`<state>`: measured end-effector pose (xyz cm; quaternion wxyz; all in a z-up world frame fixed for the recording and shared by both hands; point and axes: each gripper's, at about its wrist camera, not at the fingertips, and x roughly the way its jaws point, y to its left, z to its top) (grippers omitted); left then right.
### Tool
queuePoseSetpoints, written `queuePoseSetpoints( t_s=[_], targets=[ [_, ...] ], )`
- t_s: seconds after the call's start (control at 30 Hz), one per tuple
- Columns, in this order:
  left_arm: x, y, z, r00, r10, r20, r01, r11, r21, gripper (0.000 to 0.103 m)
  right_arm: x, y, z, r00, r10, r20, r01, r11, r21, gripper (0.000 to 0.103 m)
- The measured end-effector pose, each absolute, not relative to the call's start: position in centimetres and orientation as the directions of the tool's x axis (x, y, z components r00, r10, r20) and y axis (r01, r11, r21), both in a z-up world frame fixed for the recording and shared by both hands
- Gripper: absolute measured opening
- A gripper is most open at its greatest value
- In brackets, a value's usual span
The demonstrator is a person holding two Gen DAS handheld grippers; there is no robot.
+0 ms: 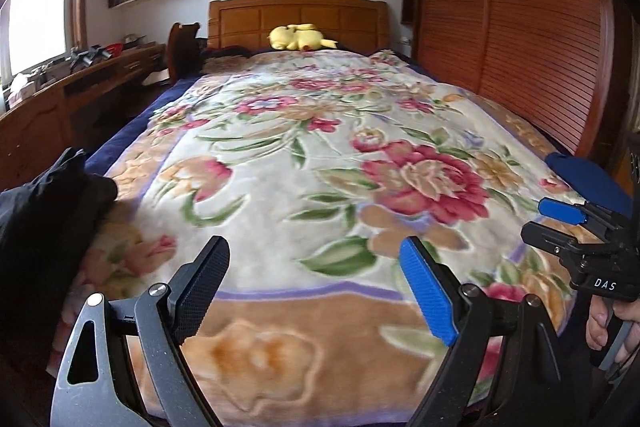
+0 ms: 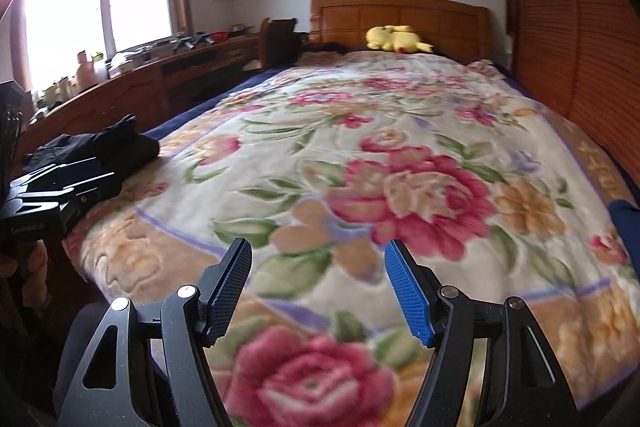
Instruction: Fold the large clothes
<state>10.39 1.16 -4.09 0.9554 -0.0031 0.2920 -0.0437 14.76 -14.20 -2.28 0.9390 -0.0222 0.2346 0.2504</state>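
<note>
Nearest the lens, the left tongs [image 1: 316, 269] stand wide apart with nothing between the pads, above the near edge of the floral blanket [image 1: 320, 131] spread over the bed [image 2: 400, 13]. The right tongs [image 2: 318, 273] are likewise apart and empty, over the same near edge. A black garment [image 2: 104, 147] lies bunched at the bed's near left corner; a blue garment [image 1: 588, 175] lies at the near right edge. Neither appears spread for folding. Judgement: folding of these pieces has not begun; pickup, spreading and all folds remain.
</note>
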Motion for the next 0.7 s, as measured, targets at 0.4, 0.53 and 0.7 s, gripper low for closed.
queuePoseSetpoints(
  t_s=[0.4, 0.53, 0.7],
  targets=[
    [7.6, -2.8, -2.3, 0.827, -0.151, -0.542, 0.117, 0.988, -0.097, 0.088, 9.2, -18.9, 0.2, 0.804, 0.423, -0.418, -0.419, 0.902, 0.107, 0.072],
    [6.5, -3.1, -0.5, 0.842, -0.156, -0.516, 0.124, 0.988, -0.096, 0.088, 7.2, -20.1, 1.4, 0.819, 0.429, -0.380, -0.419, 0.901, 0.115, 0.072],
    [5.0, -3.3, 1.9, 0.867, -0.147, -0.477, 0.123, 0.989, -0.081, 0.088, 4.7, -21.1, 3.5, 0.841, 0.426, -0.332, -0.413, 0.904, 0.114, 0.072]
  ],
)
